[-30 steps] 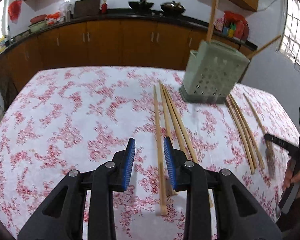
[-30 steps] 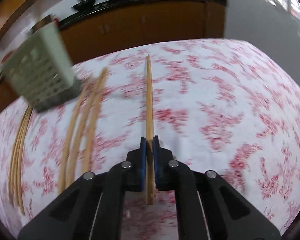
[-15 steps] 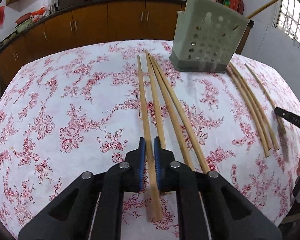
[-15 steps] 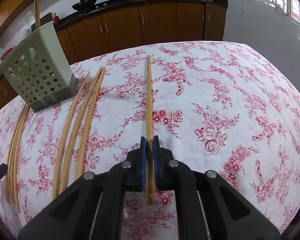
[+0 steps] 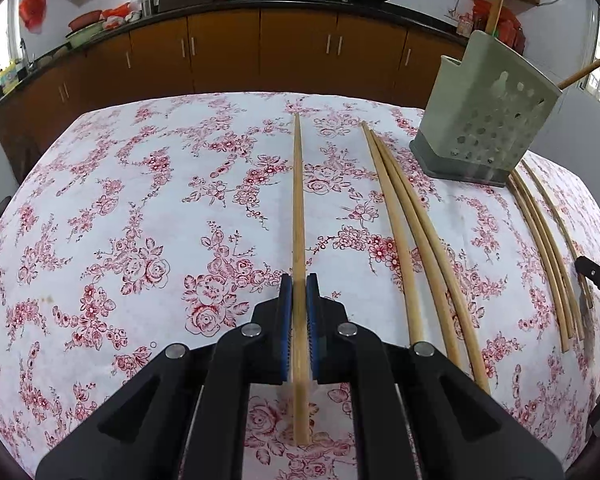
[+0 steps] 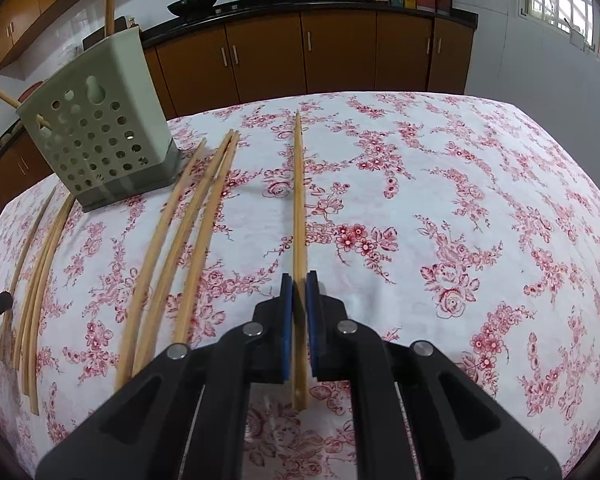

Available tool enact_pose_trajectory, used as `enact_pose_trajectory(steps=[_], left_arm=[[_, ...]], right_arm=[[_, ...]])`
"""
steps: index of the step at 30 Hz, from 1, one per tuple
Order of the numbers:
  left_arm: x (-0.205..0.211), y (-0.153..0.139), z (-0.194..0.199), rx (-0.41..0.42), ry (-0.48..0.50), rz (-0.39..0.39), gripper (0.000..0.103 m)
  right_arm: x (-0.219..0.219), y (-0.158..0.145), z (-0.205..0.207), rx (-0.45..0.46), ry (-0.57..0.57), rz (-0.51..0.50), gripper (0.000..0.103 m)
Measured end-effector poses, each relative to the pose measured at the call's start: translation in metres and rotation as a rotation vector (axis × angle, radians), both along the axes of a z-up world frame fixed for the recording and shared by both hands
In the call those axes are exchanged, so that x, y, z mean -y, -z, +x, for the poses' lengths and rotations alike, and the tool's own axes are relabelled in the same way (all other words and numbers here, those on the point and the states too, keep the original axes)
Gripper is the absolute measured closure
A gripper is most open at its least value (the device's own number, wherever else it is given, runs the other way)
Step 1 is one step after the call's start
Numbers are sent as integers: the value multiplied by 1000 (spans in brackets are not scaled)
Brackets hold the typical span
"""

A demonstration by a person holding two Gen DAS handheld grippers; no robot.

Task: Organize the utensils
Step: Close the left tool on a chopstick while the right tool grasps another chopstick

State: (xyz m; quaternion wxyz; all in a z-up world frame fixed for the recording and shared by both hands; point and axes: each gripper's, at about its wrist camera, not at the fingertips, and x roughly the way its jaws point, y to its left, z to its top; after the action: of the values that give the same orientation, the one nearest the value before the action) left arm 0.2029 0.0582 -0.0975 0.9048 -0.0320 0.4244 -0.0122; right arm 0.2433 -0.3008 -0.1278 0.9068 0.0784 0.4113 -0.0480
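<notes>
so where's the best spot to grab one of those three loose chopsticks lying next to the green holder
Take a loose chopstick near its thick end, nearest the camera, coming down from above with the jaws across its width. It lies flat on the tablecloth, and the three spread apart there but converge toward the green holder.

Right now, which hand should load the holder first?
Right, probably. Right gripper and left gripper each clamp a chopstick, holder similarly near, but right chopstick seems lifted; left chopstick lies flat.
</notes>
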Motion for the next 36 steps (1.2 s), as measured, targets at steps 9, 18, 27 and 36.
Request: enact_pose_trajectory(steps=[9, 18, 27, 36], left_arm=[[-6, -1, -2, -1, -1, -16, 95], [-7, -2, -3, -2, -2, -23, 95], [-7, -2, -3, -2, -2, -23, 95], [-7, -2, -3, -2, -2, -23, 95]], right_arm=[[-1, 0, 0, -2, 0, -14, 95], [-1, 0, 0, -2, 0, -9, 95], [-1, 0, 1, -2, 0, -7, 95], [-1, 0, 1, -2, -1, -5, 95]])
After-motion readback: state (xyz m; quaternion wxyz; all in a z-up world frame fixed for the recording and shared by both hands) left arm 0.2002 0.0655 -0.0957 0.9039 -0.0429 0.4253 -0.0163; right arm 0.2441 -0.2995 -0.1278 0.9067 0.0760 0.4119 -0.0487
